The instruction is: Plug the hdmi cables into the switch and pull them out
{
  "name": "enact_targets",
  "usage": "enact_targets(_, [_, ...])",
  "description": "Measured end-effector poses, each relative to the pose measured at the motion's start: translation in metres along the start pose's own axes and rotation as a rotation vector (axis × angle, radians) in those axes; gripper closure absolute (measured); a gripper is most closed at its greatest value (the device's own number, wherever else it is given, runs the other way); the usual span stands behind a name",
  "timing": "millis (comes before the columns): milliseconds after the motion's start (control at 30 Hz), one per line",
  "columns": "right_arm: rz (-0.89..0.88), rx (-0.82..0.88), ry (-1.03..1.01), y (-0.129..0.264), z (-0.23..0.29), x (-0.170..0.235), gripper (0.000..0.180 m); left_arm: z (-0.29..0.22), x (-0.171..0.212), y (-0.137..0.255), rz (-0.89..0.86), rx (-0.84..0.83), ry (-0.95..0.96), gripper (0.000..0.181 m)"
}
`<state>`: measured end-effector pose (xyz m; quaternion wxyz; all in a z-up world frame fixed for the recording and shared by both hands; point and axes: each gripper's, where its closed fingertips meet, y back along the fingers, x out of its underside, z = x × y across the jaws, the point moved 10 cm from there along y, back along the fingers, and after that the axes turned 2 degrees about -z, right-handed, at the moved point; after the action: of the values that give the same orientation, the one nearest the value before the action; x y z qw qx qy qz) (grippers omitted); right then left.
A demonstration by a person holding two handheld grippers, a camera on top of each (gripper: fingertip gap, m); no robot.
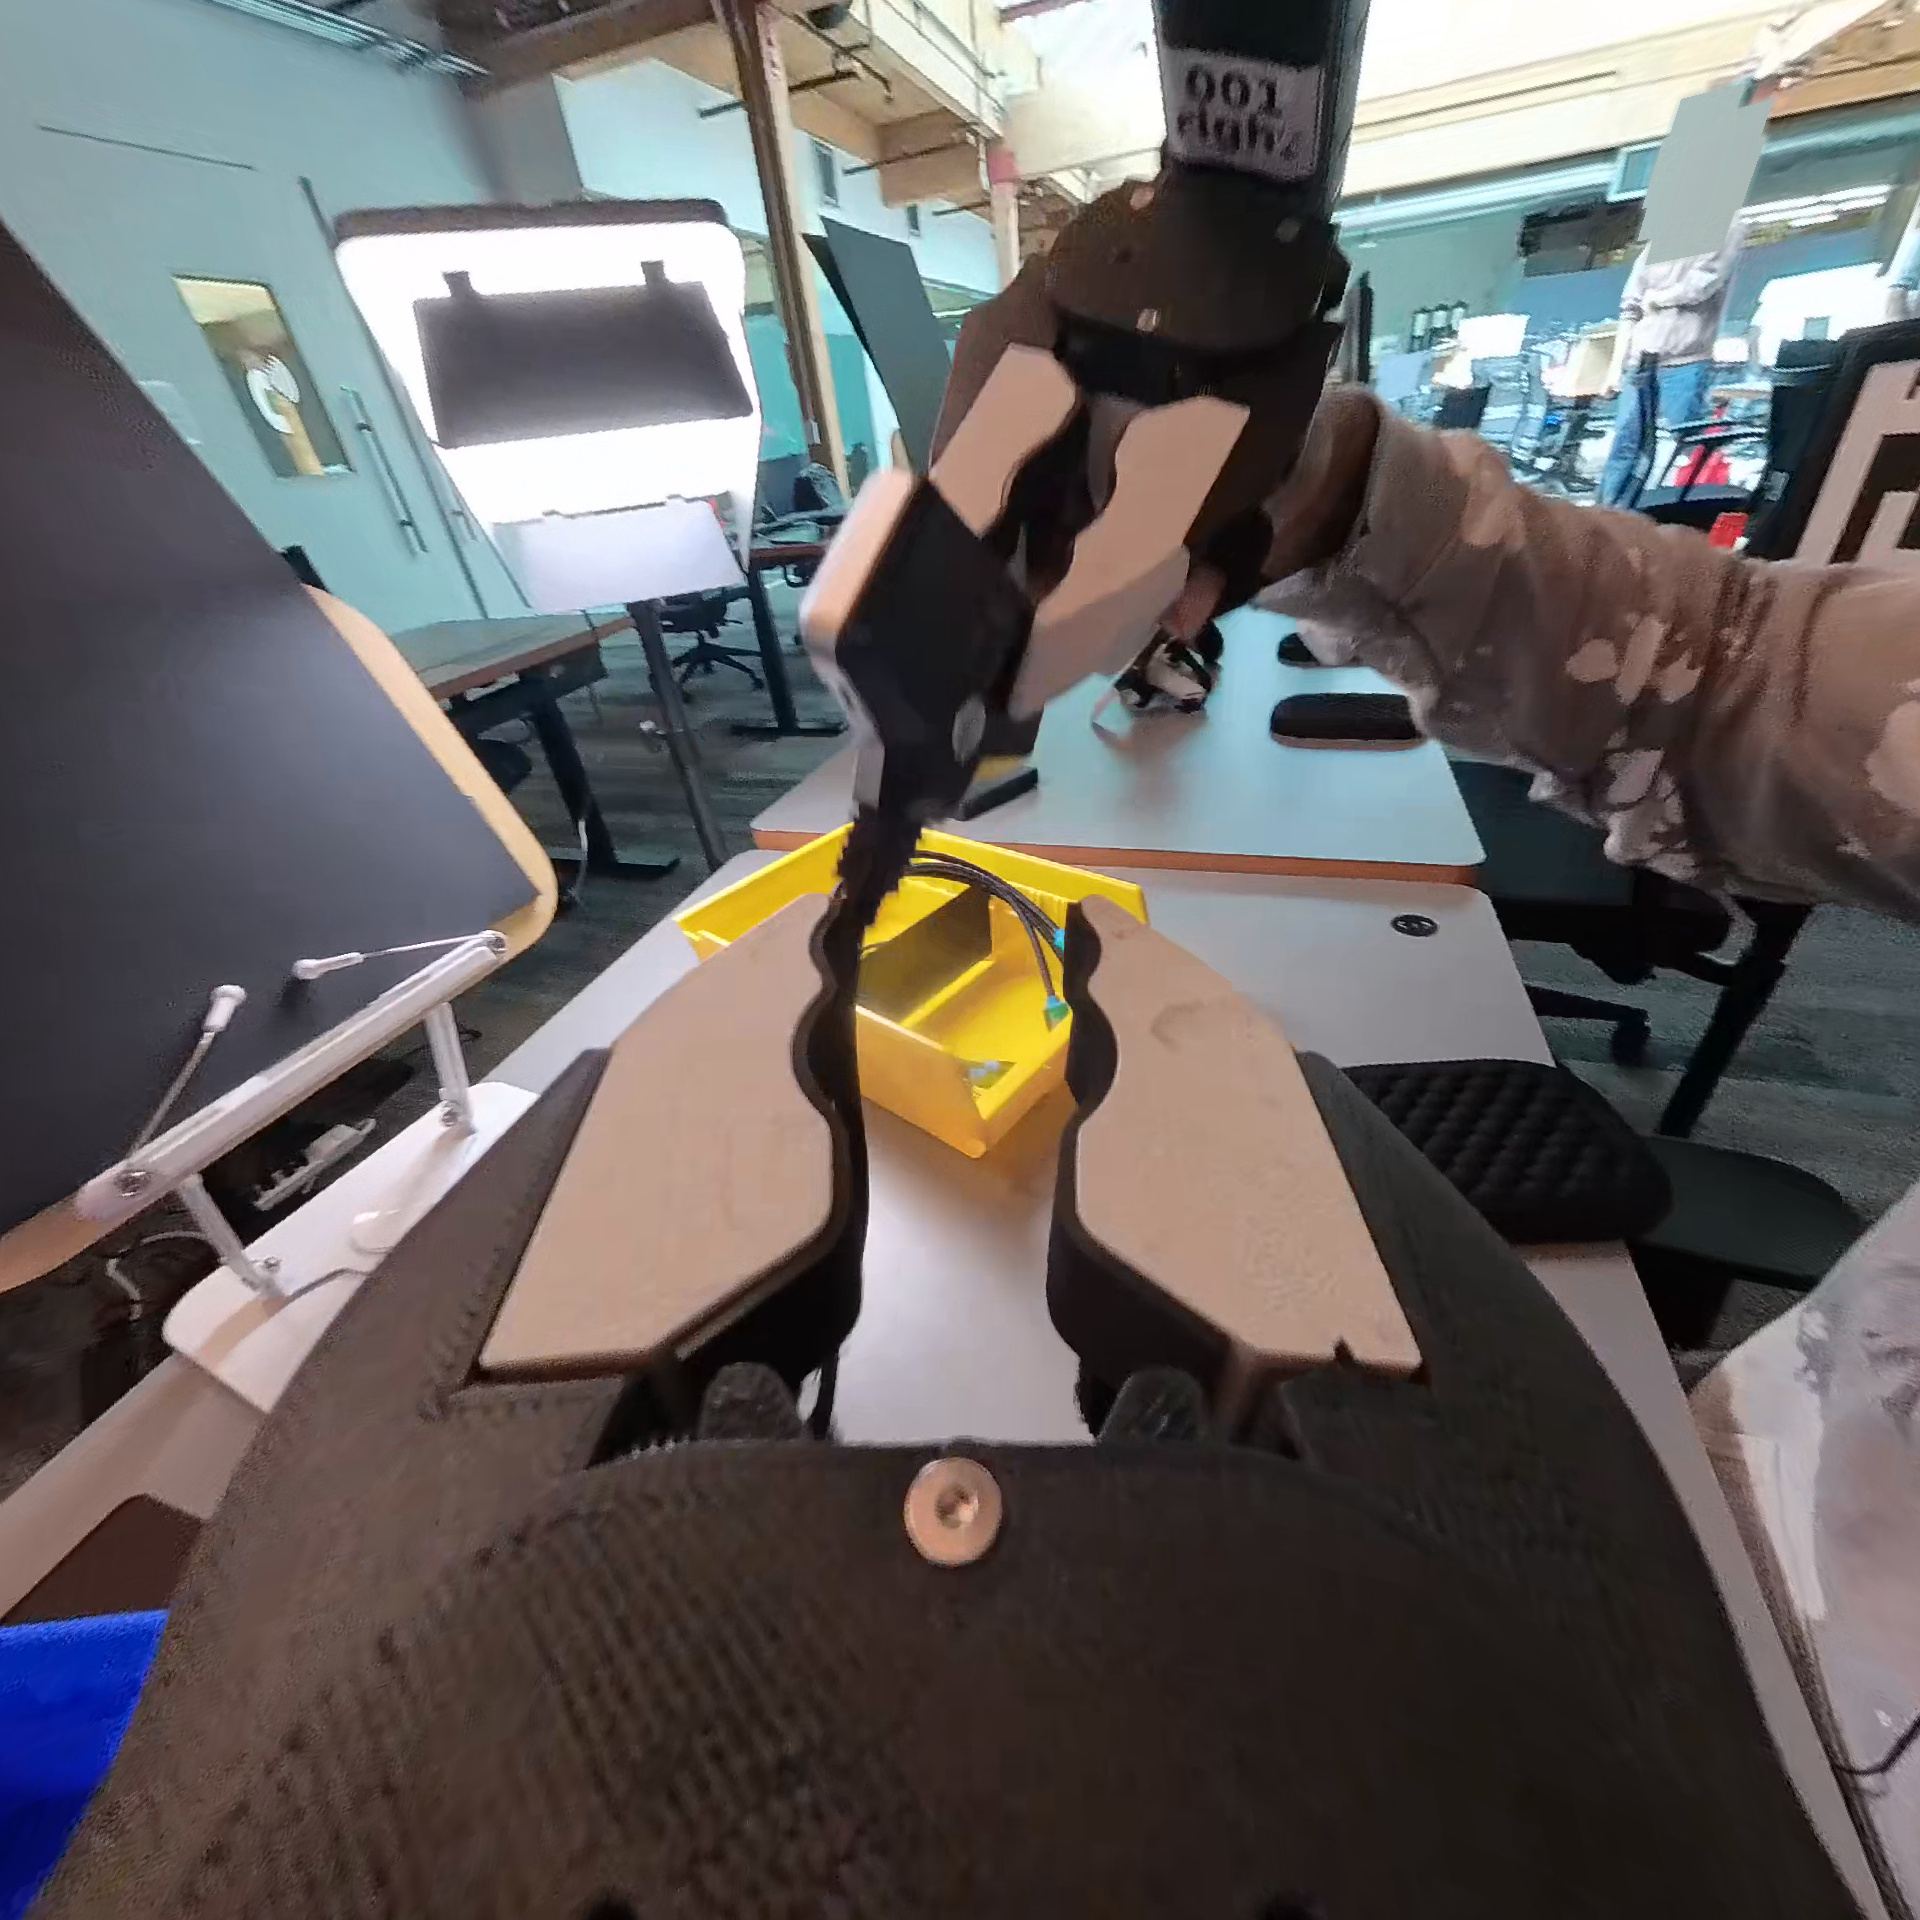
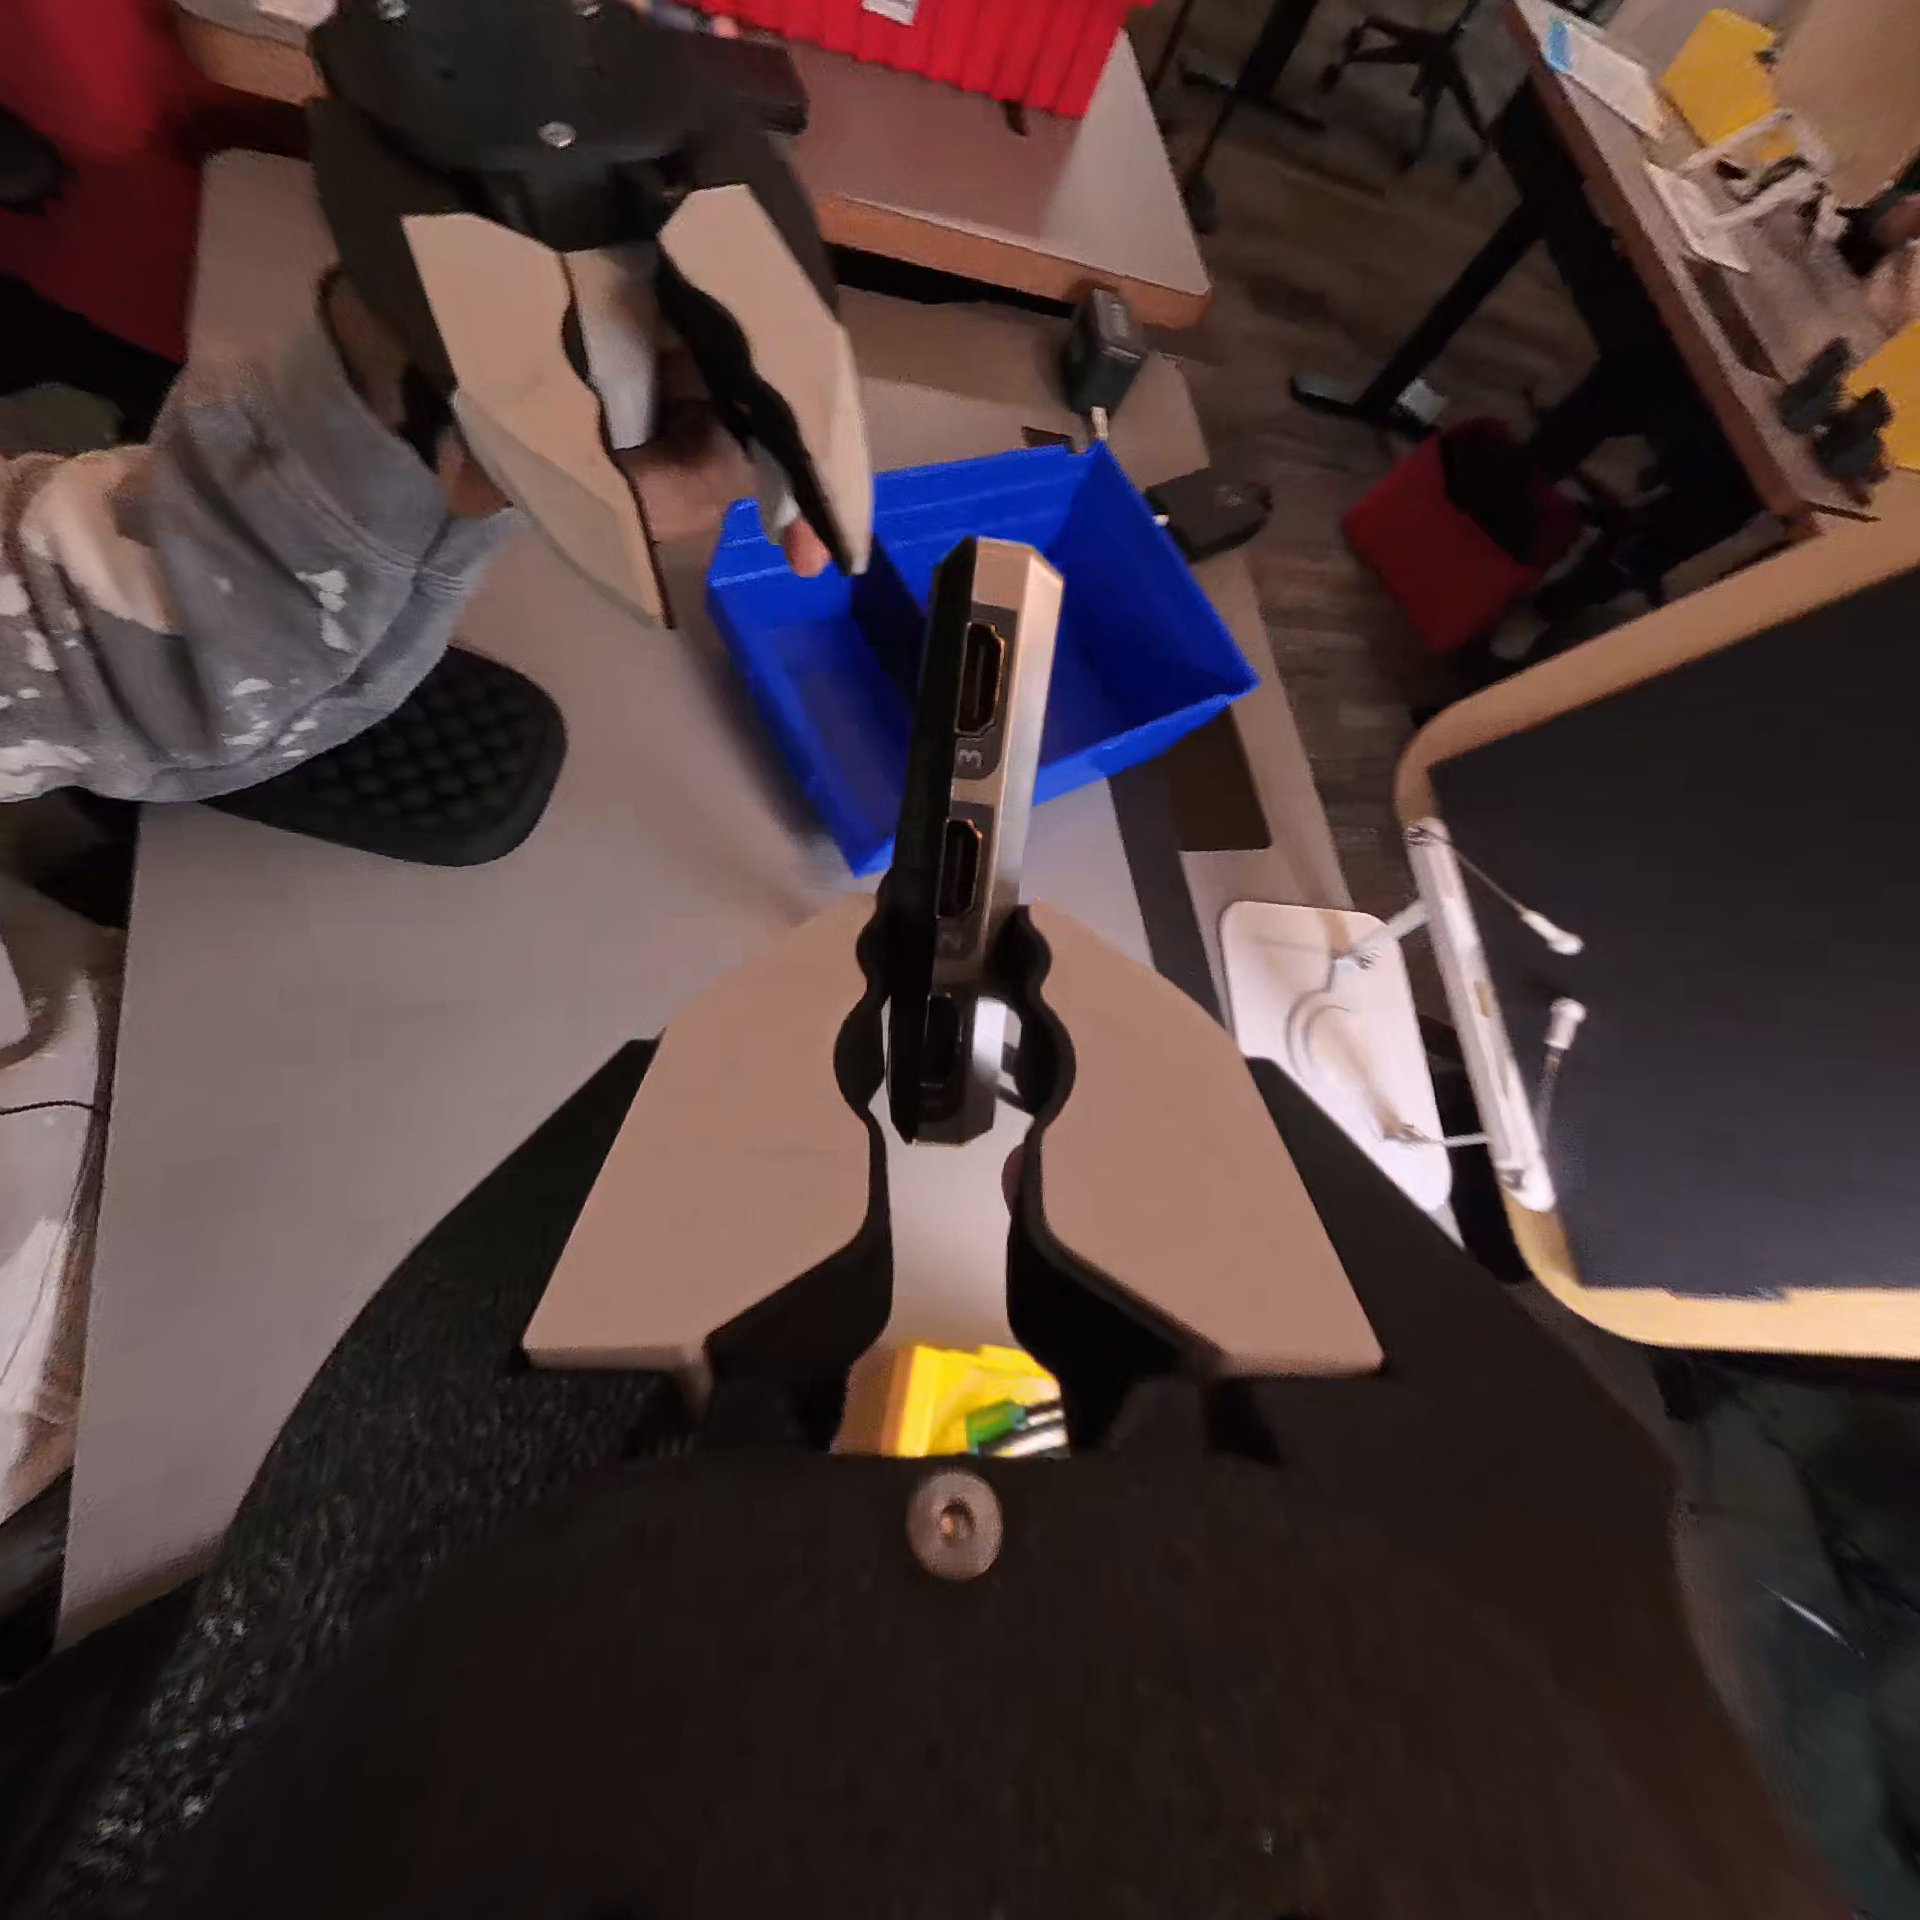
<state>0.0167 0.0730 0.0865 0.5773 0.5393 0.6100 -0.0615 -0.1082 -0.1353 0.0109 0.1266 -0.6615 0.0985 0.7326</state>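
My right gripper (image 2: 951, 935) is shut on the HDMI switch (image 2: 997, 675), a flat black and silver box held on edge above the grey table (image 2: 416, 1039). Two of its ports face me and are empty; a third sits between the fingers. In the left wrist view the right gripper (image 1: 977, 603) holds the switch (image 1: 914, 623) up high. A black HDMI cable (image 1: 842, 1039) hangs from the switch's underside and runs down along the inner edge of my left finger. My left gripper (image 1: 956, 935) is open around it, and also shows open in the right wrist view (image 2: 748, 561).
A yellow bin (image 1: 935, 1081) with thin wires sits just past my left fingers. A blue bin (image 2: 1143, 623) stands behind the switch. A black board (image 1: 208, 727) on a white stand (image 1: 312, 1299) is at the table edge. A black wrist rest (image 1: 1507, 1143) lies nearby.
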Motion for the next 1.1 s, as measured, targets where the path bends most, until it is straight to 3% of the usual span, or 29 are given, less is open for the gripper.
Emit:
enact_targets(200, [0.008, 0.220, -0.046, 0.054, -0.034, -0.034, 0.159, -0.006, -0.009, 0.012, -0.033, -0.003, -0.025, 0.143])
enact_targets(400, [0.100, 0.471, -0.055, 0.091, -0.073, -0.023, 0.159, -0.012, -0.010, 0.009, -0.018, 0.007, -0.046, 0.143])
enact_targets(633, [0.193, 0.624, -0.152, 0.103, -0.111, 0.030, 0.159, -0.013, -0.008, 0.007, -0.009, 0.008, -0.054, 0.145])
enact_targets(933, [0.255, 0.619, -0.353, 0.087, -0.142, 0.129, 0.158, -0.007, -0.002, 0.001, 0.031, 0.005, -0.029, 0.147])
enact_targets(1100, [0.166, 0.616, -0.552, 0.080, -0.160, 0.186, 0.159, -0.005, 0.003, -0.004, 0.061, -0.002, -0.027, 0.148])
